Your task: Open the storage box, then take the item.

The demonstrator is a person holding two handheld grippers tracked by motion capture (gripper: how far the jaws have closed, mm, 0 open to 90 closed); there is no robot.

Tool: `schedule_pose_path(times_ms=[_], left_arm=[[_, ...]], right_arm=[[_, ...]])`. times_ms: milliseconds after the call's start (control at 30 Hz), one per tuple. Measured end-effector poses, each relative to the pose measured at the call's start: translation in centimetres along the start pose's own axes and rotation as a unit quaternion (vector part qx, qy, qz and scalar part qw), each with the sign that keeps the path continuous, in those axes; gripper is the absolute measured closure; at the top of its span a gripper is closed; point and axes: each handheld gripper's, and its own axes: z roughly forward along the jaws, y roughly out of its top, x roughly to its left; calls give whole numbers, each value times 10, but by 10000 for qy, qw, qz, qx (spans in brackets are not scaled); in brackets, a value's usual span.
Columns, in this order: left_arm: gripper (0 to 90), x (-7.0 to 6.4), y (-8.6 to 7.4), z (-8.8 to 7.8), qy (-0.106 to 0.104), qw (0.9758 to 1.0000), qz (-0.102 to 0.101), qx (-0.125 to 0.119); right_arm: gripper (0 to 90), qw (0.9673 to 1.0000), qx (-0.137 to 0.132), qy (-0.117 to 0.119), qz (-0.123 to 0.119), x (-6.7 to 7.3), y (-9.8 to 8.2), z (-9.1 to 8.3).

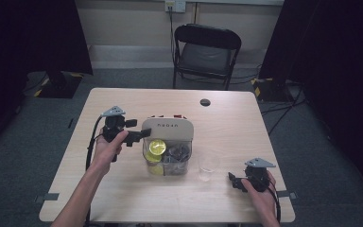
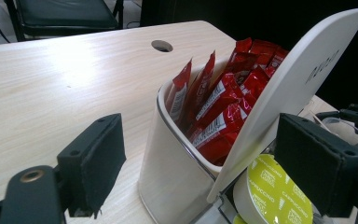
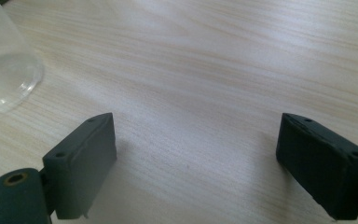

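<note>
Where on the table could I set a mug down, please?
Bare wood lies behind the white organiser toward the cable hole, and along both side edges. It is crowded in front, between the clear cup and the right gripper.

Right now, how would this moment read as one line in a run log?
left tool: open, astride white capsule holder's lid | right tool: open, on table | clear plastic cup: upright, untouched

Sachets [image 2: 223,107] stand in the holder's [image 1: 167,142] rear bin; a cup [image 1: 209,165] sits right of it.

A lab-like recording room: black curtains [image 1: 23,33], taped floor stands [image 1: 56,85], folding chair [image 1: 205,52].
</note>
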Motion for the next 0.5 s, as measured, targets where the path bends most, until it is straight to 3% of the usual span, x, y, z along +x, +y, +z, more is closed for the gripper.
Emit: schedule_pose_path(times_ms=[300, 500], left_arm=[[155, -5, -1, 5, 79, 9998, 153, 139], [159, -4, -2, 5, 57, 9998, 103, 148]], right_arm=[[153, 10000, 16, 35, 28, -2, 0, -3], [185, 9999, -70, 105, 56, -1, 4, -8]])
